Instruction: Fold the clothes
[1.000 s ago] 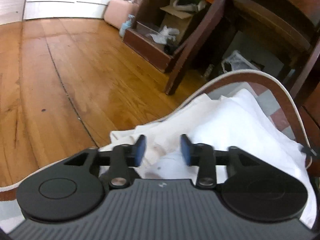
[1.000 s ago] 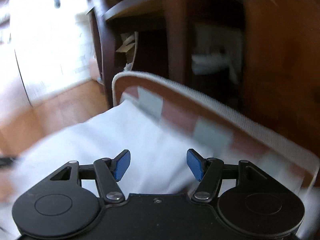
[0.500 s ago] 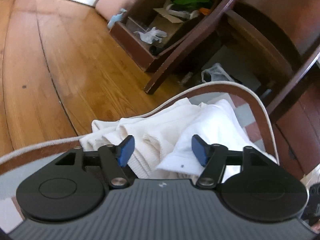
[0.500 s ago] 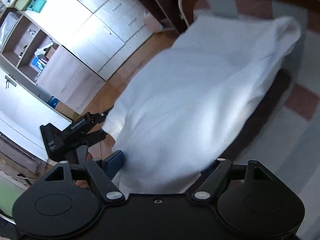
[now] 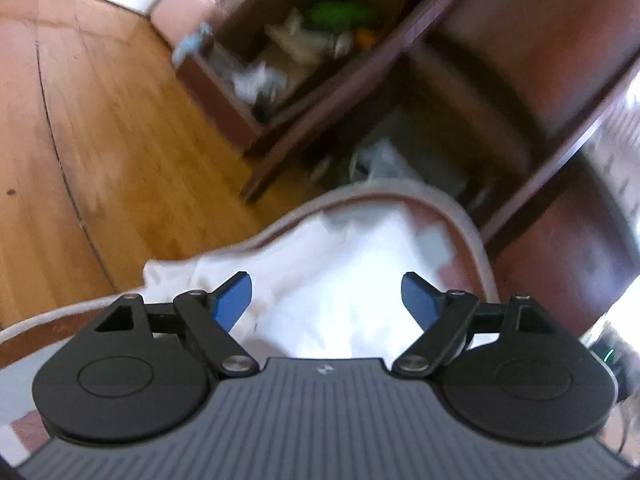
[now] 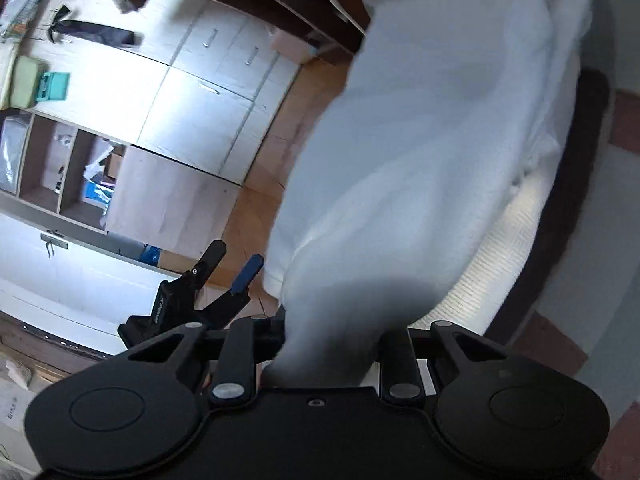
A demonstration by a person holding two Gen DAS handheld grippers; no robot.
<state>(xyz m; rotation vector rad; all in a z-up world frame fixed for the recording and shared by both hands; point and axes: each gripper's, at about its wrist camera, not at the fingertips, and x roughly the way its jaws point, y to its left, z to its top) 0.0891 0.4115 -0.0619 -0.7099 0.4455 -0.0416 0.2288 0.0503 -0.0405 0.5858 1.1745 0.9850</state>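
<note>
A white garment (image 5: 340, 264) lies bunched on a brown-and-grey checked mat (image 5: 460, 216) with cream piping. In the left wrist view my left gripper (image 5: 326, 300) hovers over the cloth, its blue pads (image 5: 232, 300) spread wide with nothing between them. In the right wrist view the garment (image 6: 420, 140) rises in a broad sheet from the mat (image 6: 600, 220). A bunch of it runs down into my right gripper (image 6: 332, 344), which is shut on it, its pads hidden by cloth. The left gripper (image 6: 232, 268) shows there too, open, beside the cloth's lower left edge.
Wooden floor (image 5: 100, 140) spreads to the left of the mat. Dark wooden furniture legs (image 5: 320, 128) and a low open shelf of clutter (image 5: 288, 60) stand just beyond it, with a pink bag (image 5: 180, 16) further back. White cabinets (image 6: 180, 92) line the far wall.
My left gripper has opened wide and drawn back off the cloth. My right gripper has swung round, shut on the garment's edge and raised it.
</note>
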